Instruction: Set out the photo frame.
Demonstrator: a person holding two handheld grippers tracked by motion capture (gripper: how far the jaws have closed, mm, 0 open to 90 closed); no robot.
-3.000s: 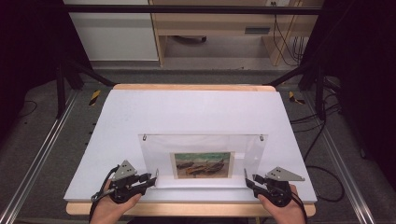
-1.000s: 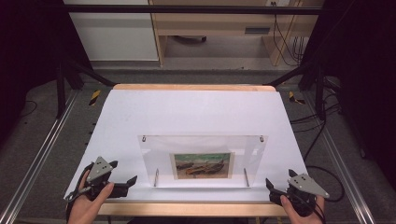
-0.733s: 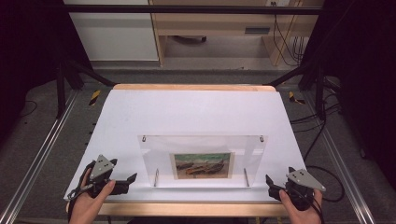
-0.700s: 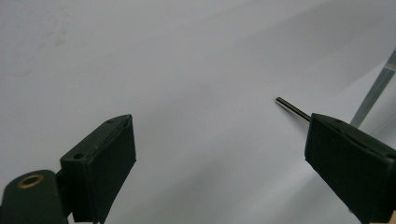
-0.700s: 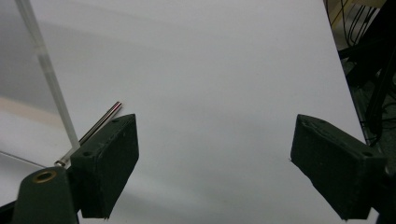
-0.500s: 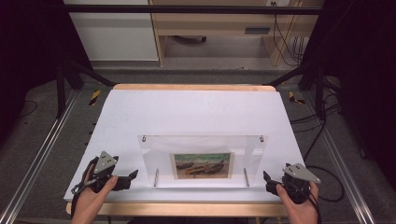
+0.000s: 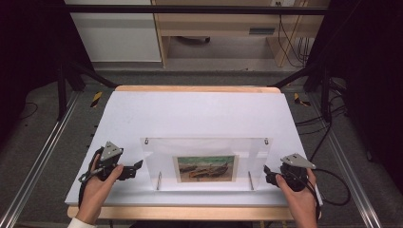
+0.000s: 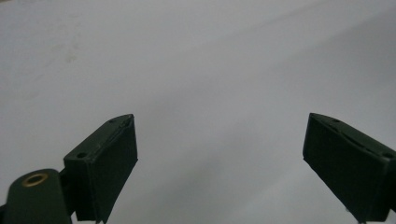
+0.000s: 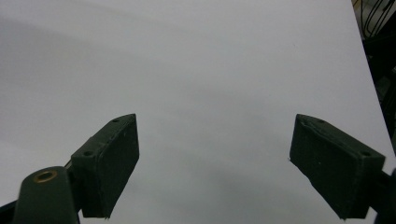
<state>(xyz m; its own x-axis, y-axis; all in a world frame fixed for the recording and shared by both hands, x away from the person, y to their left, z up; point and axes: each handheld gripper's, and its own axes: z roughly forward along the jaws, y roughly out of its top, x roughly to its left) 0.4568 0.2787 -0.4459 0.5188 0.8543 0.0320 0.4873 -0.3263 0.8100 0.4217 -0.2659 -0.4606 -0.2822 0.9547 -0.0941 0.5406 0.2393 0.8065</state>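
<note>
My left gripper (image 7: 134,169) rests low on the white table (image 7: 199,114), jaws spread wide, holding nothing. Between my hands lies the clear acrylic picture frame (image 7: 205,162), flat, its boat painting (image 7: 206,168) facing up. My right gripper (image 7: 267,175) mirrors it, wide and empty, probably to flank the frame evenly.

Left black hand-held gripper (image 7: 138,165): from touching the left edge of the clear acrylic picture frame (image 7: 205,162) at 3 s back, out to the worktop's (image 7: 199,114) left margin, now drawn in again, just beside the frame. Right black hand-held gripper (image 7: 267,174): same swing out and return, now just beside the frame's right edge.
</note>
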